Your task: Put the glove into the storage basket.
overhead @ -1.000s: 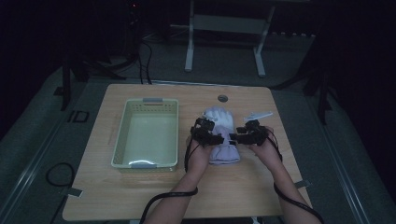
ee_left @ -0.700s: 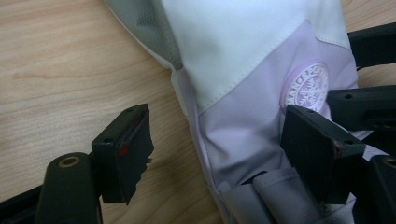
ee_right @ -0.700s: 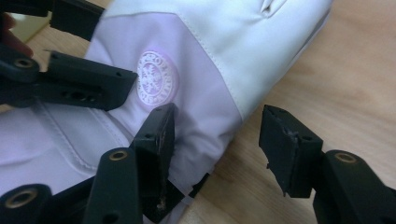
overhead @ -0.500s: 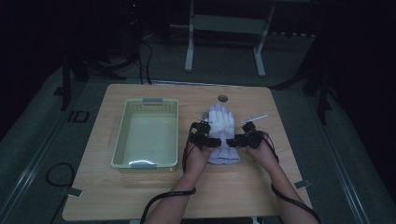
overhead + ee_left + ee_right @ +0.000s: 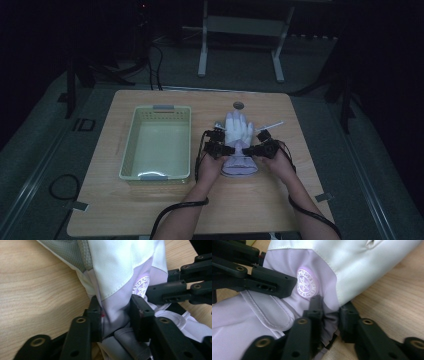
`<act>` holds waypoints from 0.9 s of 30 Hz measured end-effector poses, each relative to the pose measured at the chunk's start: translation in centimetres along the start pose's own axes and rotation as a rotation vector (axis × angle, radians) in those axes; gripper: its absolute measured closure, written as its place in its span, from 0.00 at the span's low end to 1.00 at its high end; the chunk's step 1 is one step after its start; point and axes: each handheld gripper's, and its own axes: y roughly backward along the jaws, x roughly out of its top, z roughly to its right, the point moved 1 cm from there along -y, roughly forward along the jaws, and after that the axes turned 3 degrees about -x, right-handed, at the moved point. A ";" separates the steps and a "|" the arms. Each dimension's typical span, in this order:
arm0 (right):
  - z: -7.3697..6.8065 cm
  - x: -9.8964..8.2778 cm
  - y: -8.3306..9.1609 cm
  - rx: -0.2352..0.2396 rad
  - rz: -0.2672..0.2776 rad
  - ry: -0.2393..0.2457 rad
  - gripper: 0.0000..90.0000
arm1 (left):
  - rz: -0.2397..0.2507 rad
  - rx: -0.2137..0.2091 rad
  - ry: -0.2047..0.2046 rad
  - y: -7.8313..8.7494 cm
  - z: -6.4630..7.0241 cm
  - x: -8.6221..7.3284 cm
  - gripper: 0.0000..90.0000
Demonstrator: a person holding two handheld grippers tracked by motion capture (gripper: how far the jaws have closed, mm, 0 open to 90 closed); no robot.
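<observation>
The left gripper (image 5: 116, 315) has just been closing, and its two black jaws pinch a fold of the glove (image 5: 120, 277) between them; its own view shows pale lilac cloth bunched tight between the pads. The right gripper (image 5: 329, 312) has likewise just been closing and grips a puckered fold at the glove's edge, low near the wood.

In the high view the room is dim, so the left gripper (image 5: 218, 148) and the right gripper (image 5: 263, 148) read as dark lumps, and their jaw tips are lost against the glove (image 5: 239, 131). Both gripper views cut the glove off: the fingers lie outside them, and the jaws cover the cloth that they hold.

The glove is white across the back and fingers, lilac toward the wrist, with a round embroidered badge (image 5: 307, 283) on the lilac part, a stitched strap below it and a grey mesh panel (image 5: 67, 252) along one side. It lies flat on the wooden table (image 5: 150, 210) with its fingers pointing away from the person and its cuff toward them.

The grippers hold it from opposite sides at the wrist part, left on its left edge, right on its right, so the glove lies between them. A pale green basket (image 5: 131, 145) stands to its left, well apart.
</observation>
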 end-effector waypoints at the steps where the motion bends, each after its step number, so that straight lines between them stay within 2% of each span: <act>1: -0.1 0.1 0.1 -0.008 0.001 -0.003 0.88 | 0.006 -0.014 0.009 0.1 -0.1 0.1 0.79; 3: -0.2 0.2 0.3 -0.013 0.008 -0.016 0.90 | -0.003 -0.023 0.012 0.3 0.0 0.3 0.81; 5: -0.4 0.2 0.5 -0.023 0.009 -0.013 0.90 | -0.011 -0.024 -0.003 0.6 0.2 0.6 0.82; 11: -0.5 0.5 1.9 -0.004 0.040 -0.032 0.91 | 0.006 -0.028 -0.030 1.7 1.1 1.2 0.84; 17: -1.5 1.2 3.8 -0.018 0.080 -0.006 0.91 | 0.009 -0.026 -0.078 3.7 2.3 2.4 0.84; 27: -3.3 3.0 6.3 -0.009 0.131 0.008 0.91 | 0.060 -0.042 -0.096 7.2 2.9 3.1 0.84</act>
